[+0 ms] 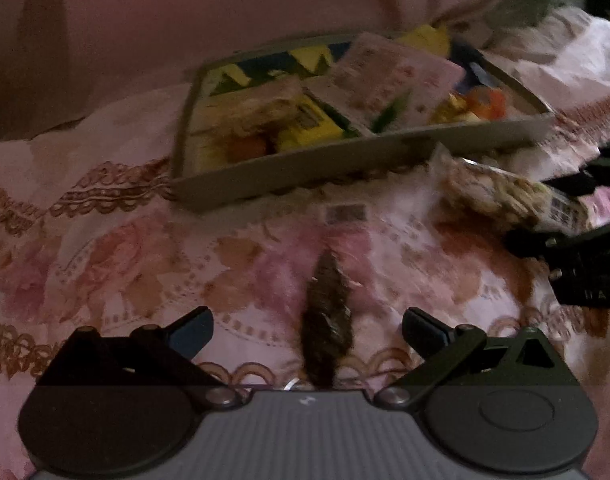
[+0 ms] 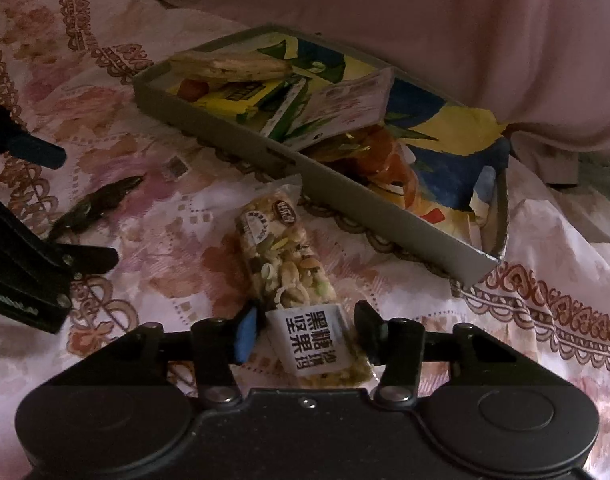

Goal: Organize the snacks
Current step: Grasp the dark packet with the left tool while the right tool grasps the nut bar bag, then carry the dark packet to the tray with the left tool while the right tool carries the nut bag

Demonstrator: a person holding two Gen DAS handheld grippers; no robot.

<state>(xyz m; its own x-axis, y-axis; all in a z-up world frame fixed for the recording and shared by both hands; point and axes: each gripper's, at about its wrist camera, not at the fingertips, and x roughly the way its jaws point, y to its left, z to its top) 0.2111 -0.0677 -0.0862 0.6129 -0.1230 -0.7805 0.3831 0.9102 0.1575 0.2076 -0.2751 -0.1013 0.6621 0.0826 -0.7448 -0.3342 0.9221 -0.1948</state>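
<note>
Right wrist view shows the right hand-held gripper (image 2: 309, 334) straddling the near end of a clear nut snack bar (image 2: 293, 276) that lies on the floral bedspread (image 2: 545, 240). Its jaws stand at a middling width; the right pad seems to touch the wrapper, while the blue left pad sits just beside it, so a firm grip cannot be told. Just beyond the bar lies a shallow grey tray (image 2: 345, 184) holding several snack packets. Left wrist view shows the left hand-held gripper (image 1: 308, 330) wide, its jaws empty, hovering over a dark, thin packet (image 1: 325, 320) on the bedspread. That packet lies left of the nut bar, nearer than the tray.
</note>
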